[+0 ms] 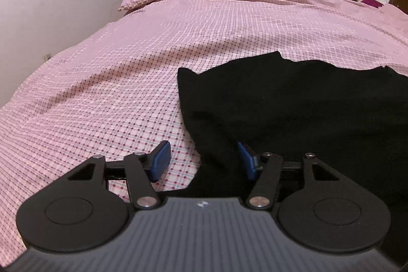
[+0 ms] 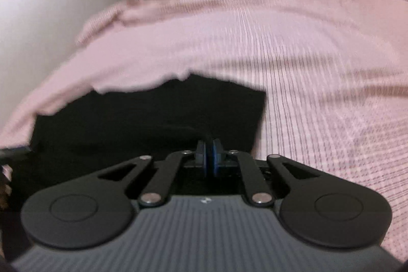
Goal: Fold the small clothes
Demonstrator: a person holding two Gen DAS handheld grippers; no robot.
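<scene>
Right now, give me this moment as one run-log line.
left gripper: open, straddling near left edge of black knit garment | right gripper: shut on garment fold | surface: pink checked bedsheet

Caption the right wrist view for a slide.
Right claw shut on the near edge of a black garment lying on a pink checked bedspread.
</scene>
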